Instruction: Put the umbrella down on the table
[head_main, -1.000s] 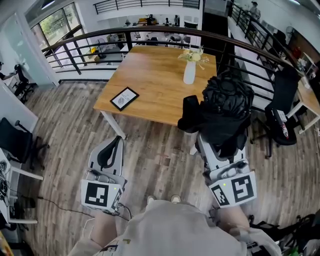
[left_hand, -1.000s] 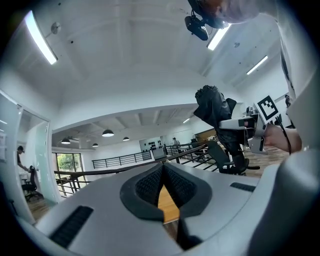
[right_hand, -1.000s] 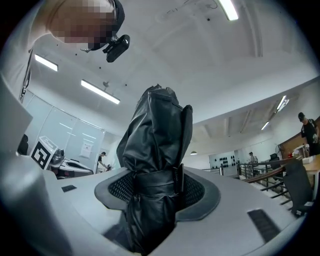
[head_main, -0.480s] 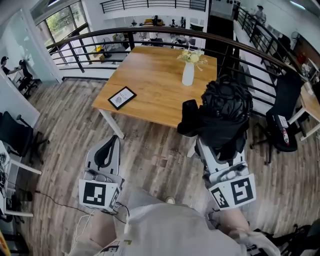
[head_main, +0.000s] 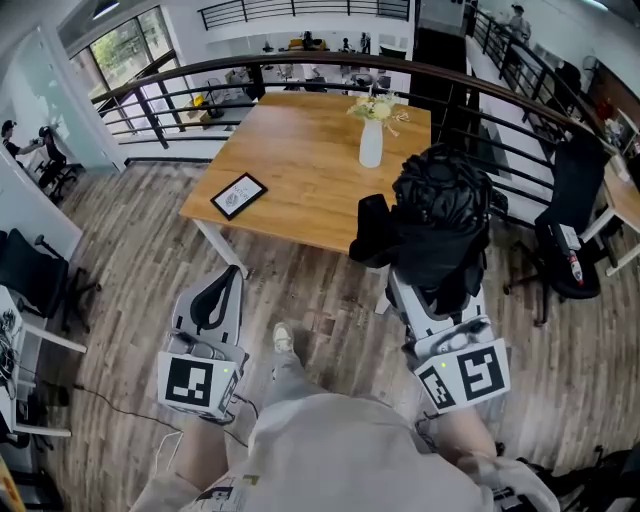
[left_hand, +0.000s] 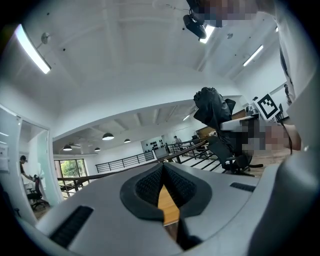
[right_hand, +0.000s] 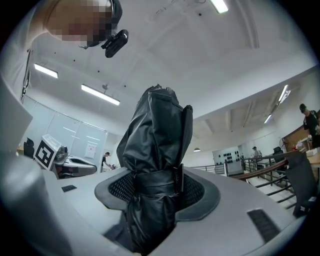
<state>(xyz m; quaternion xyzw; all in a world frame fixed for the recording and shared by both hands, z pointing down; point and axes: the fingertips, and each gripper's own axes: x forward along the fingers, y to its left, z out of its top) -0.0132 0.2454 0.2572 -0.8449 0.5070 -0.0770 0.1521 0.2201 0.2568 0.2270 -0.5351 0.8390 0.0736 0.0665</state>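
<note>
Right gripper view: I am clamping the black umbrella (right_hand: 156, 132) in my right gripper (right_hand: 156, 186); my left gripper (left_hand: 163, 186), beside it, is hanging closed, empty.

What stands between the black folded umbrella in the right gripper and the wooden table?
Nothing visible. The right gripper holds the black folded umbrella by the wooden table's bare near side; the white vase and framed picture stand aside.
</note>
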